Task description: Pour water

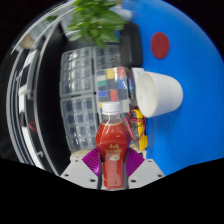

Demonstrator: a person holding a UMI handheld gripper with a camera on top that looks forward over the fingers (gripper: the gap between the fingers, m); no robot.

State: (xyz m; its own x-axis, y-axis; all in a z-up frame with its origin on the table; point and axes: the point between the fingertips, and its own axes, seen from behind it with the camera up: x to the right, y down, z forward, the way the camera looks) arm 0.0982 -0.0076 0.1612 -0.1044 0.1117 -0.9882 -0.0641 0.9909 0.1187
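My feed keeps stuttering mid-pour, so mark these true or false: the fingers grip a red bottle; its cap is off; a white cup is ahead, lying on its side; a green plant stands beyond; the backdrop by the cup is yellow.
1. The fingers grip the red plastic bottle with a white cap: true, both purple pads press on it.
2. Its cap is off: false, the white cap is on.
3. The white cup just ahead is tilted on its side: true.
4. A green leafy plant stands beyond: true.
5. The backdrop by the cup is yellow: false, it is blue with a red dot.
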